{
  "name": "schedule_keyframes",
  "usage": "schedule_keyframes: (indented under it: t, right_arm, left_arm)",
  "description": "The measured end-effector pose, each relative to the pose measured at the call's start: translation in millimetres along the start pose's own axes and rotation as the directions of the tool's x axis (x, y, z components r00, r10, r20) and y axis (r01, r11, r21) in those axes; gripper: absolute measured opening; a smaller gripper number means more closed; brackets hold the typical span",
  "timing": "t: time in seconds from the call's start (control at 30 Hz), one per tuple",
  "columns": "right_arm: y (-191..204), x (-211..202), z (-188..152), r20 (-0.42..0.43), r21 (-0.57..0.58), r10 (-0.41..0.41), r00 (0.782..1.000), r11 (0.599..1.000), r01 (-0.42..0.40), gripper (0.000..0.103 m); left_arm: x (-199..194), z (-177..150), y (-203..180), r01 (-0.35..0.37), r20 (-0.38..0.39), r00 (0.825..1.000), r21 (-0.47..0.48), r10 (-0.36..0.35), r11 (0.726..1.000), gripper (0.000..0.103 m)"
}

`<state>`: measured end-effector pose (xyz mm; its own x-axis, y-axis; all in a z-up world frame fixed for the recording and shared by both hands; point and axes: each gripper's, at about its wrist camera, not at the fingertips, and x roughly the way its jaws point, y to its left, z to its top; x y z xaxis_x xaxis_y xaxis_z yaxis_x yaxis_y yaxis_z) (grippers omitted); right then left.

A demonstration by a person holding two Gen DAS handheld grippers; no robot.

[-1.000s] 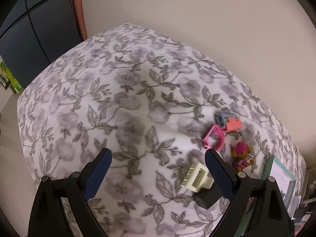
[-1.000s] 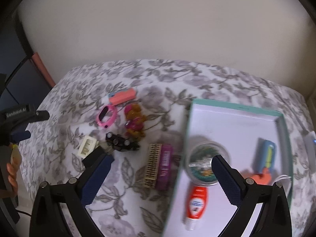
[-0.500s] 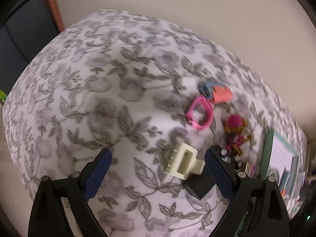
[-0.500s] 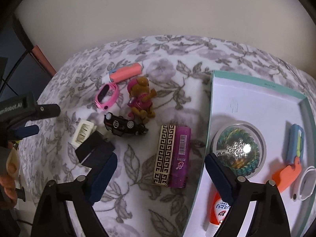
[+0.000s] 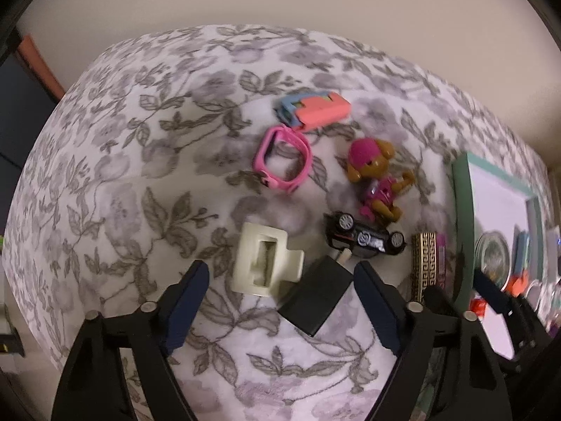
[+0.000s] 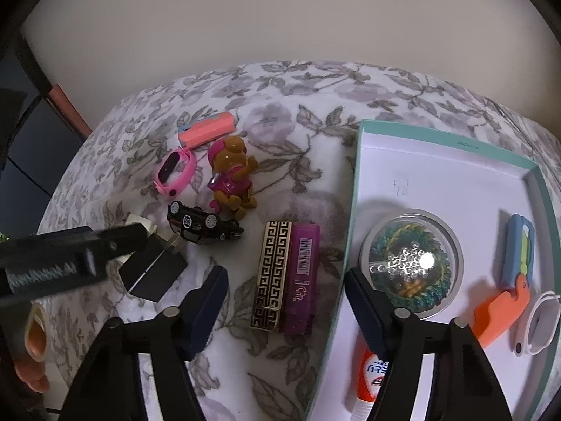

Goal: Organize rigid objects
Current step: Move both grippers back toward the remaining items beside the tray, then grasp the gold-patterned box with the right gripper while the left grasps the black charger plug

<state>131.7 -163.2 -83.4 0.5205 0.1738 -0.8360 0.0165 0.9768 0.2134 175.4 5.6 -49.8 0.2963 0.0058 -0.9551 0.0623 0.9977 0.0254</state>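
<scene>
While both sets of jaws have just been closing, neither has a grip yet: the left gripper (image 5: 280,280) is part-open over the cream clip (image 5: 263,259) and black charger (image 5: 317,293), pads not touching either; the right gripper (image 6: 285,289) is part-open around the gold case (image 6: 271,273) and purple case (image 6: 303,277), pads apart from both. Since a second ago the left view has swung from bare cloth (image 5: 140,140) to centre on the clip and charger, and the right has dropped closer onto the cases. My read: two pickups are being set up at once, clip or charger left, cases right. Loose items sit on the cloth left of the tray (image 6: 438,147): watch (image 5: 283,159), dog toy (image 5: 377,179), car (image 5: 363,236), pink box (image 5: 317,110). Tray already holds a round tin (image 6: 410,263), tube (image 6: 373,373), a blue item and an orange one. Risk: left jaws span two things, could catch both.
</scene>
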Motion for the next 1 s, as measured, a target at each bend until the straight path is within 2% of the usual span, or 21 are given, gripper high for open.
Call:
schedule_keyframes:
  t: [0.03, 0.07, 0.23, 0.33, 0.47, 0.73, 0.77, 0.83, 1.0]
  right_arm:
    - [-1, -1, 0, -0.001, -0.002, -0.005, 1.0, 1.0, 0.005, 0.066]
    - [-1, -2, 0, -0.001, -0.001, -0.007, 1.0, 1.0, 0.007, 0.064]
    - [-1, -8, 2, 0.011, -0.006, -0.007, 1.0, 1.0, 0.007, 0.061]
    - [2, -13, 3, 0.023, -0.019, -0.002, 1.0, 1.0, 0.002, 0.054]
    - [8, -15, 3, 0.027, -0.037, 0.015, 1.0, 0.999, -0.014, 0.052]
    - [20, 7, -6, -0.033, -0.08, 0.014, 0.999, 0.997, -0.016, 0.044]
    - [20, 9, -7, -0.038, -0.08, 0.014, 0.999, 0.997, -0.017, 0.044]
    - [19, 13, -9, -0.044, -0.077, 0.015, 0.999, 0.997, -0.018, 0.041]
    - [22, 14, -10, -0.045, -0.088, 0.017, 0.999, 0.996, -0.021, 0.038]
  left_arm:
    - [2, -1, -2, 0.001, -0.009, 1.0, 0.006, -0.001, 1.0, 0.069]
    - [5, -1, -3, 0.005, -0.018, 1.0, 0.011, -0.005, 1.0, 0.067]
    - [8, -3, -8, 0.022, -0.032, 0.999, 0.027, -0.021, 0.999, 0.065]
    - [8, -3, -11, 0.021, -0.033, 0.999, 0.036, -0.02, 0.999, 0.065]
    - [8, -3, -12, 0.032, -0.042, 0.999, 0.04, -0.03, 0.999, 0.065]
    - [8, -4, -15, 0.038, -0.042, 0.998, 0.063, -0.035, 0.997, 0.064]
    - [8, -4, -16, 0.037, -0.042, 0.999, 0.069, -0.034, 0.997, 0.062]
    - [9, -4, -18, 0.037, -0.045, 0.998, 0.078, -0.034, 0.996, 0.051]
    - [9, -5, -19, 0.057, -0.051, 0.997, 0.085, -0.053, 0.995, 0.045]
